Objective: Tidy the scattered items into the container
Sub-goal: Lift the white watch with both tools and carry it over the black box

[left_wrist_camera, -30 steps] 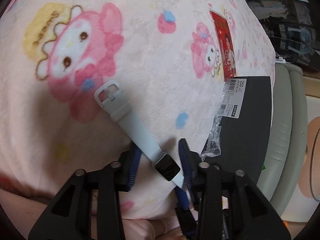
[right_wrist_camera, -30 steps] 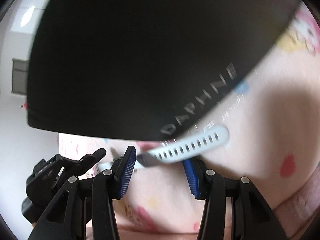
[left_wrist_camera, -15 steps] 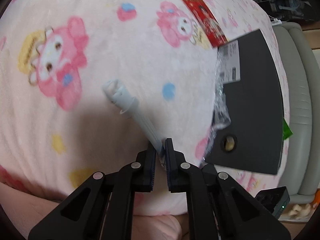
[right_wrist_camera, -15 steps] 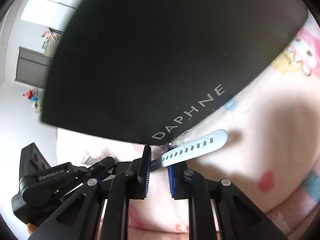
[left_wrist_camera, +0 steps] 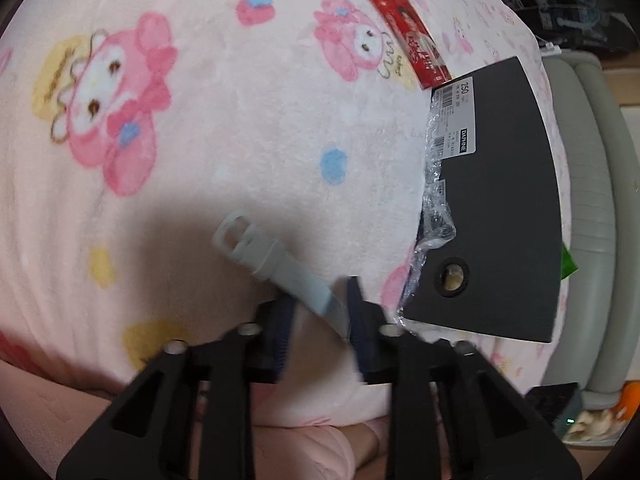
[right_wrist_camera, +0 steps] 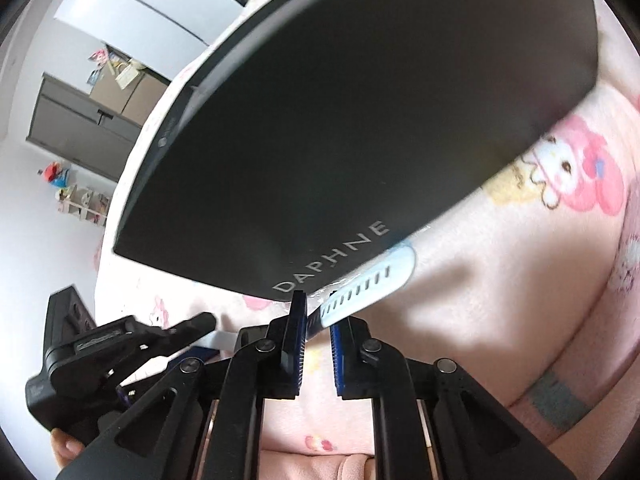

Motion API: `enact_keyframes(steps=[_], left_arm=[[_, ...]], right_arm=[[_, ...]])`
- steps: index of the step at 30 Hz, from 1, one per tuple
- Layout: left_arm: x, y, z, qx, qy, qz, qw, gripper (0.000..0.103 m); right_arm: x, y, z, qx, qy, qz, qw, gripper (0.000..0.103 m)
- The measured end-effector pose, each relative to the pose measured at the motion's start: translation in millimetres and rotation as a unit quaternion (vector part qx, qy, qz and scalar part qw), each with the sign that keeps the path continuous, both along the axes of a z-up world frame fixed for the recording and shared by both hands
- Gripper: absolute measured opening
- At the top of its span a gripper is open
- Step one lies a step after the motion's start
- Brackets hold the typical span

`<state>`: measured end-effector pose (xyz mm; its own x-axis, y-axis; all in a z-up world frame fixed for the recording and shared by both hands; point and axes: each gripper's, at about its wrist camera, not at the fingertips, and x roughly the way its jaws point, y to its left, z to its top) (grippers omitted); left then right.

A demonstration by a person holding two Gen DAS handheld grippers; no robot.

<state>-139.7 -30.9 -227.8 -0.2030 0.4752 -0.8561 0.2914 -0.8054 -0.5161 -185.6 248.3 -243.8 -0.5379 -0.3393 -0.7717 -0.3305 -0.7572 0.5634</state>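
In the left wrist view, the left hand-held gripper [left_wrist_camera: 320, 312] is seen spread open, with the buckle end of the watch [left_wrist_camera: 276, 258] between its fingers but not clamped, above the blanket [left_wrist_camera: 240, 120]; the black box [left_wrist_camera: 500, 208] lies just beside it. In the right wrist view, the right hand-held gripper [right_wrist_camera: 316, 320] is seen nearly closed on the holed strap, held over the box lid. The watch is judged still outside the box; a red packet [left_wrist_camera: 400, 48] also remains on the blanket.
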Motion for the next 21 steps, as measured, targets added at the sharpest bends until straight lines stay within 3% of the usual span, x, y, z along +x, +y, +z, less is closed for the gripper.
enact_keyframes(steps=[3,6,10,16,21], left_arm=[[7,4,13,-0.008,0.025,-0.009,0.9996,0.003],[18,6,35,-0.010,0.051,-0.016,0.9985,0.003],[33,8,64,-0.013,0.084,-0.025,0.9961,0.003],[55,12,107,-0.017,0.134,-0.038,0.9901,0.003],[49,28,132,-0.015,0.153,-0.047,0.9869,0.003]], right_arm=[[-6,5,6,0.004,0.013,0.008,1.000,0.005],[2,-7,16,0.008,0.030,0.019,0.999,0.005],[57,-28,55,0.009,0.059,0.040,0.997,0.005],[129,-41,77,0.015,0.111,0.072,0.991,0.005],[115,-46,117,0.024,0.147,0.106,0.983,0.005]])
